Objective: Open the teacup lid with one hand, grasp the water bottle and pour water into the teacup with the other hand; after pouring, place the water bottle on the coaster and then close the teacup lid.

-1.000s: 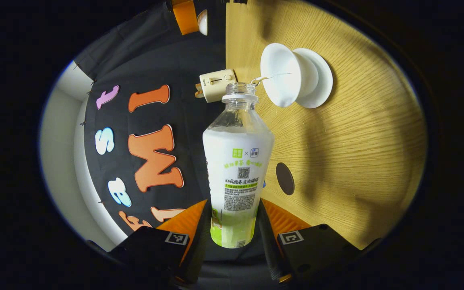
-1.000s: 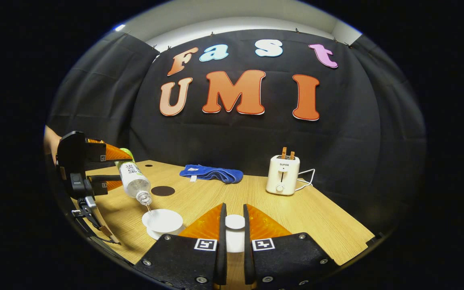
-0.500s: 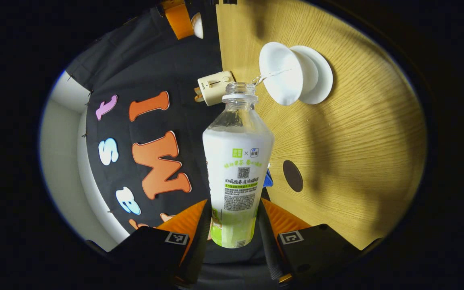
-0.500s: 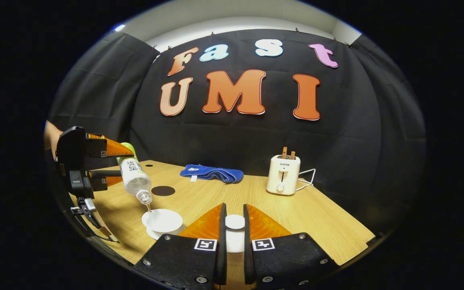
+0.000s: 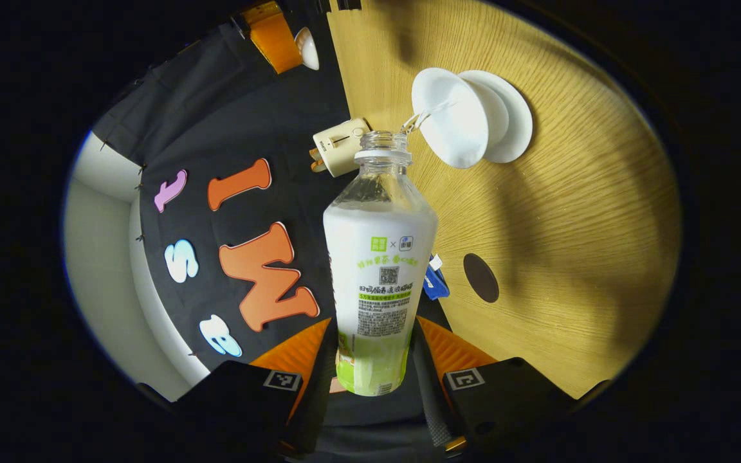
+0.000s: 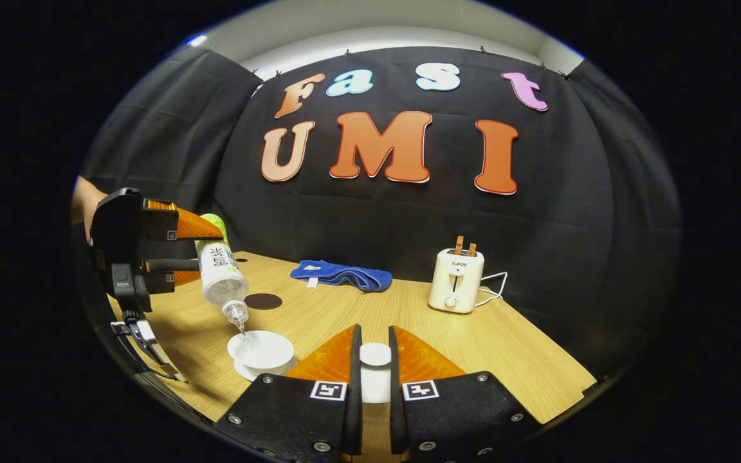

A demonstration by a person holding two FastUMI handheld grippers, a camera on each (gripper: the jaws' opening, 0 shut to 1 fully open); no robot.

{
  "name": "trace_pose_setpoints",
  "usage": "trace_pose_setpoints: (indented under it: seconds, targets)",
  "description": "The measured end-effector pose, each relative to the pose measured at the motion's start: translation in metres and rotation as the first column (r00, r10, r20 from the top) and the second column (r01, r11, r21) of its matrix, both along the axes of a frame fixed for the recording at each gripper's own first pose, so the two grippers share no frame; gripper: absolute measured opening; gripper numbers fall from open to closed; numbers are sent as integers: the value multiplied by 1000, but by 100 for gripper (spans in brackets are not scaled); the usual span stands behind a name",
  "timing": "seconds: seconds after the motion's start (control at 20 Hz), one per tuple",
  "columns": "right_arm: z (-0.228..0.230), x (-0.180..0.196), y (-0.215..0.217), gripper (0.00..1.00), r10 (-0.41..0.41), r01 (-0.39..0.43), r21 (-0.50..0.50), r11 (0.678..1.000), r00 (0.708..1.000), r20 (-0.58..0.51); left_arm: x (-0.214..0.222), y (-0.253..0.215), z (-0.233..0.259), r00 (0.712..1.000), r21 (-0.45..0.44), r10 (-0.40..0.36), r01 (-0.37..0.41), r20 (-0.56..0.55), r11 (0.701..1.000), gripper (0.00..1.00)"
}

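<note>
Pouring step in hand; left gripper [image 5: 374,360] clamped on water bottle [image 5: 378,283], tilted, thin stream into teacup [image 6: 261,352] on bench [image 6: 473,347]; right gripper [image 6: 371,366] pinching teacup lid [image 6: 375,355]; next: upright bottle, carry to coaster [image 6: 263,301].

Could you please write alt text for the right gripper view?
The right gripper holds a white teacup lid while the left gripper tips a water bottle, pouring into a teacup on the wooden table.
</note>
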State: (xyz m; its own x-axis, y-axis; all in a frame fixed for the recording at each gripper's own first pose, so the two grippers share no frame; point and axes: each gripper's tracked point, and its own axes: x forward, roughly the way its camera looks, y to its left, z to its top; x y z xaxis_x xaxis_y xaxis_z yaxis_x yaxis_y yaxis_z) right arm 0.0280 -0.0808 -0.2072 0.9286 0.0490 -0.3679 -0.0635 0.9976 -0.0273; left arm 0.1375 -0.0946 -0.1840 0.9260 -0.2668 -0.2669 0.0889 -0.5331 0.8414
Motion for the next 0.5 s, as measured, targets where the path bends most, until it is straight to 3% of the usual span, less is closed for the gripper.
trace_pose_setpoints:
  seconds: [0.1, 0.2, 0.25, 0.3, 0.5]
  targets:
    - [-2, 0, 1, 17, 4, -4, 1, 1000, 1000, -6, 2, -3, 5, 1000, 25, -18, 18, 22, 1000, 64]
    - [-3, 1, 0, 17, 7, -7, -7, 1000, 1000, -9, 2, -4, 4, 999, 34, -23, 22, 23, 999, 64]
    - [-2, 0, -1, 17, 6, -6, -10, 1000, 1000, -8, 4, -4, 4, 999, 41, -26, 25, 23, 999, 70]
    - [-1, 0, -1, 17, 7, -7, -11, 1000, 1000, -7, 4, -6, 6, 999, 48, -31, 30, 26, 998, 64]
    - [-1, -1, -2, 17, 7, -7, -8, 1000, 1000, -6, 6, -9, 13, 998, 69, -47, 43, 51, 997, 64]
